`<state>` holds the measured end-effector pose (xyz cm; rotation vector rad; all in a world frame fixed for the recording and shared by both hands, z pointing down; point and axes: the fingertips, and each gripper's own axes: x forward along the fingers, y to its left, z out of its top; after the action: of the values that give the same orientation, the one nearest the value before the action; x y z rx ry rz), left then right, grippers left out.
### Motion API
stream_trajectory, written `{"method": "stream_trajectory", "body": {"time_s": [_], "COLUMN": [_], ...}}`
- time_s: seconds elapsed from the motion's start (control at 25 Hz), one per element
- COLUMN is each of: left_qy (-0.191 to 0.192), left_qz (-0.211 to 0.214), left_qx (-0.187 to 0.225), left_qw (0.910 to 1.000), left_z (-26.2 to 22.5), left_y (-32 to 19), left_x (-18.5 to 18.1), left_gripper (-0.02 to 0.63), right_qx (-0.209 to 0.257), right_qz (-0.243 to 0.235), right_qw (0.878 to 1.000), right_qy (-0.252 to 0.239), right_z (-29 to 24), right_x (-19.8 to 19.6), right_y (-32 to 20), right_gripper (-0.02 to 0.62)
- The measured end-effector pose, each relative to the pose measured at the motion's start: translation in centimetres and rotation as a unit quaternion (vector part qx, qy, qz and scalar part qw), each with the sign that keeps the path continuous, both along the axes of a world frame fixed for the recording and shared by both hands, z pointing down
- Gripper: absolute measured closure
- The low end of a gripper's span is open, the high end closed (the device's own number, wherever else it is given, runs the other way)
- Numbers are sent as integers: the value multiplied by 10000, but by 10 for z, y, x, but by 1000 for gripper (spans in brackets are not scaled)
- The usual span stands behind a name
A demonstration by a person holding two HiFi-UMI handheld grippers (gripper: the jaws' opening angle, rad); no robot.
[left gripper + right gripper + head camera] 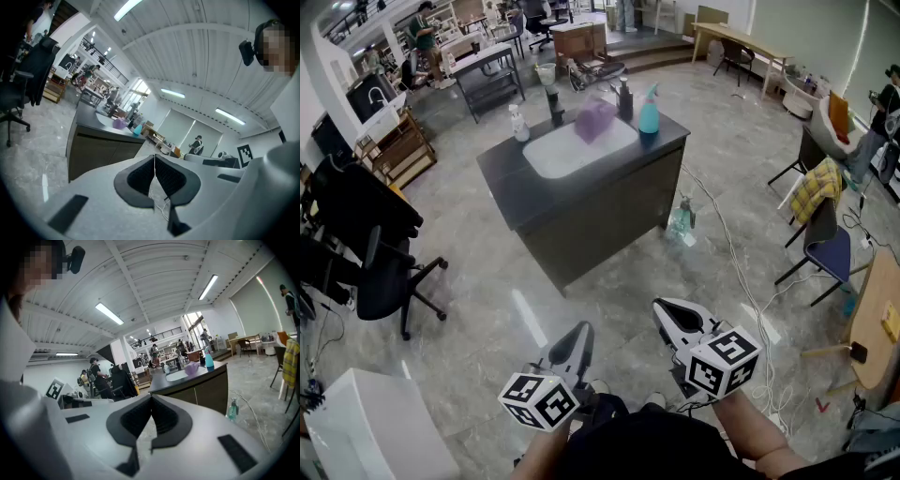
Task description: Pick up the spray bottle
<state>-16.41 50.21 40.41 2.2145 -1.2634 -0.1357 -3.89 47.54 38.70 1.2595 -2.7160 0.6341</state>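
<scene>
On dark counter (512, 180), teal spray bottle (649, 112)

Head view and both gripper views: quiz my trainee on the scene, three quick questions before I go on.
1. True or false: the left gripper holds a bottle.
2. The teal spray bottle stands: A) on a chair, B) on the dark counter beside the sink, C) on a desk?
3. What stands on the floor near the counter's right side?
Key: 1 false, its jaws are shut on nothing; 2 B; 3 a clear greenish spray bottle.
</scene>
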Motion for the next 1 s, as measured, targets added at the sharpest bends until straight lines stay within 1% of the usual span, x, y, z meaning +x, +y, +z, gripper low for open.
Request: {"method": "stream_trajectory", "body": {"time_s": [0.24, 0.4, 0.56, 0.8, 1.0], "left_qy": [-11, 48, 95, 135, 123], "left_qz": [64, 108, 149, 199, 260], "left_qx": [-11, -27, -62, -124, -177], "left_qw": [10000, 9999, 9998, 9996, 9994], "left_z": [1, 2, 2, 5, 11], "left_y": [-7, -10, -14, -22, -39], "left_x": [4, 4, 3, -12, -35], "left_gripper": [600, 600, 600, 600, 598], "right_qx": [-17, -80, -160, -270, -296], "right_qz": [94, 152, 145, 94, 58], "right_qw": [10000, 9998, 9998, 9995, 9994], "right_qy": [-25, -111, -27, 113, 168], "right_z": [2, 3, 6, 13, 17], "right_x": [4, 5, 1, -18, -45], "right_y": [-7, -10, -14, -25, -43], "right_gripper": [589, 589, 588, 588, 588]}}
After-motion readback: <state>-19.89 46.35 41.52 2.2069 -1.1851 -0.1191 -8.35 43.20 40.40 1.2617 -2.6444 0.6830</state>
